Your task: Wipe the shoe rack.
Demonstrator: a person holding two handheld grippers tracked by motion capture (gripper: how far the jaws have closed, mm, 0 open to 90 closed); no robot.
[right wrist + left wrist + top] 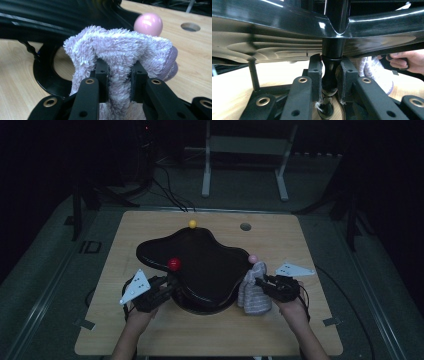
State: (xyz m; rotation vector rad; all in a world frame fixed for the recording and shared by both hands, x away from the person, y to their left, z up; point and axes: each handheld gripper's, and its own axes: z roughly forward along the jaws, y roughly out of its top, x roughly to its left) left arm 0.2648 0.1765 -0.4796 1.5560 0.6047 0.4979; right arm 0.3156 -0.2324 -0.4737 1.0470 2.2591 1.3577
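On a pale wooden table [150, 330], I hold both grippers at a glossy black stand [200, 265] whose wavy, blob-shaped top sits at the table's middle. My left gripper [167, 289] reaches in under the top's near-left edge; in the left gripper view its two padded jaws are pressed against the stand's black central post [329, 75], one pad on each side, just below the underside of the top. The post runs down to a round black base ring [45, 75] lying flat on the wood.

My right gripper [260, 281] works at the stand's right edge, where it pinches a fluffy lilac cloth [254, 295]. In the right gripper view the jaws are closed on a fold of the pile [117, 57], the fabric bunched above and spilling over both fingers. In the high view the cloth hangs down to the table, just beside the top's rim and touching it or very nearly so.

Three small balls stand at the top's edges: a red ball [173, 264] at the left, near my left gripper; a yellow ball [192, 224] at the far edge; and a pink ball [253, 257] at the right, just above and behind the cloth. A round hole [245, 226] is cut in the table, beyond the pink ball.
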